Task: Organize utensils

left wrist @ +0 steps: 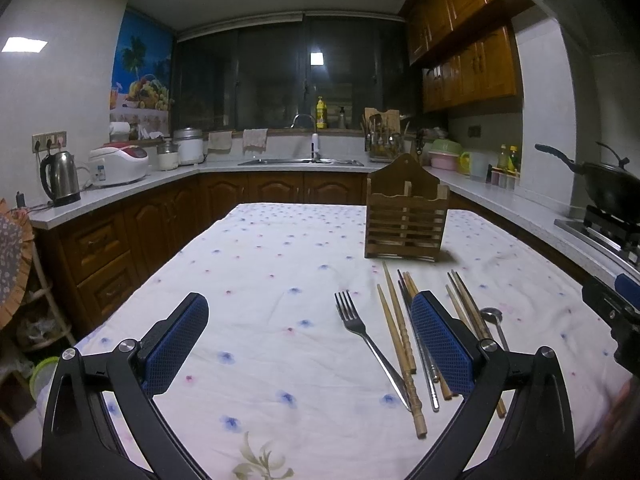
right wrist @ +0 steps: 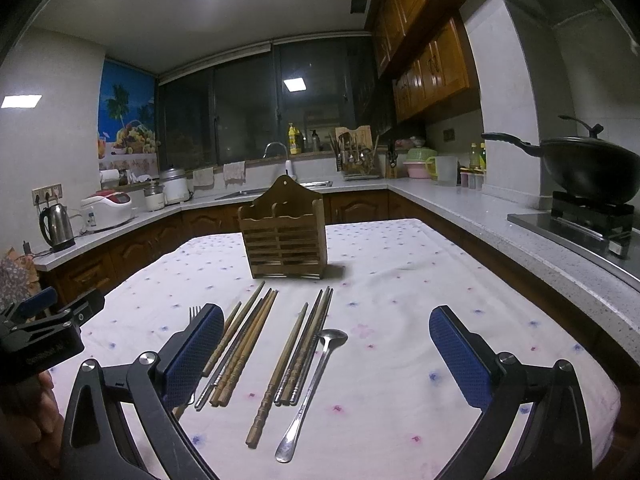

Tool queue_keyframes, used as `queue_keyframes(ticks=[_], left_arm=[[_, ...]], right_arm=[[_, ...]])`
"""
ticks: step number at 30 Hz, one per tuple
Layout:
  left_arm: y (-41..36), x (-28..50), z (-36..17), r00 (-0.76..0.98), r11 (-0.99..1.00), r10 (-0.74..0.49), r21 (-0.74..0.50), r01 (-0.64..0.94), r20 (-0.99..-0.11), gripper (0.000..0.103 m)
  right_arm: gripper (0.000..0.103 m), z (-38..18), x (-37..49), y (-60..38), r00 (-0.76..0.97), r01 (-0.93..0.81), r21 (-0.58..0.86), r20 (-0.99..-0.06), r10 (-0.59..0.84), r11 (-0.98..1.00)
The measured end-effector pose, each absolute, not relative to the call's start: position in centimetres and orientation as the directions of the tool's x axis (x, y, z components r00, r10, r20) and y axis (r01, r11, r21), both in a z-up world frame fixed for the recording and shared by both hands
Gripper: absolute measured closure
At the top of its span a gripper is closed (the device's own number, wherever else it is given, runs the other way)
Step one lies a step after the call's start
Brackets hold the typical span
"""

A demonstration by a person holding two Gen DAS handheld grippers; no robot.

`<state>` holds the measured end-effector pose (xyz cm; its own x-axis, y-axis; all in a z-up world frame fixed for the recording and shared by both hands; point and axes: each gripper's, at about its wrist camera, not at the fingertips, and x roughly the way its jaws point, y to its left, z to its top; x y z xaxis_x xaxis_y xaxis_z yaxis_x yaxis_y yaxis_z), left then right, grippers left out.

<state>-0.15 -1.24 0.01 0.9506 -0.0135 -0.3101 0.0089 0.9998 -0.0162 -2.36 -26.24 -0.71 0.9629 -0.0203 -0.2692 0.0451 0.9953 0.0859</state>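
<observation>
Nothing has been sorted yet, as far as can be judged: the wooden holder (right wrist: pixel 284 236) stands upright on the worktop (right wrist: pixel 400 280) at twelve o'clock of the right wrist view, and no utensil is seen standing in its two compartments, though its inside is not fully shown. All the utensils are laid flat on the flowered cloth just in front of it.

In the right view, a bundle of chopsticks (right wrist: pixel 240 344) is seen at about ten o'clock from the picture's centre, a second group of chopsticks (right wrist: pixel 304 348) lies near the centre, and a metal spoon (right wrist: pixel 312 384) lies just beside that group at its right. A fork (left wrist: pixel 368 340) is shown in the left view at the left of the row; in the right view it is mostly hidden behind a pad.

The long axes are all run roughly from six towards twelve o'clock, towards the holder, fanned slightly. The spoon's bowl and the fork's tines are pointed at the holder, with their handles towards the cameras.

The left claw (left wrist: pixel 308 344) is held wide open with nothing between its pads, above the cloth. The right claw (right wrist: pixel 326 356) is likewise spread wide and empty, above the chopsticks and spoon. Every piece is judged still to be picked up and stood in the holder.
</observation>
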Motion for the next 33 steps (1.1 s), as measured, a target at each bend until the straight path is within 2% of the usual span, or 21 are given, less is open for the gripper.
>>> queue_keyframes(ticks=[33], left_arm=[[-1.1,1.2,-0.7,0.941,0.999,-0.030,-0.025,0.023,-0.338,0.000]], right_arm=[[0.000,-0.8,-2.1,-25.3,0.959,0.037,0.091,-0.285,-0.010,0.995]])
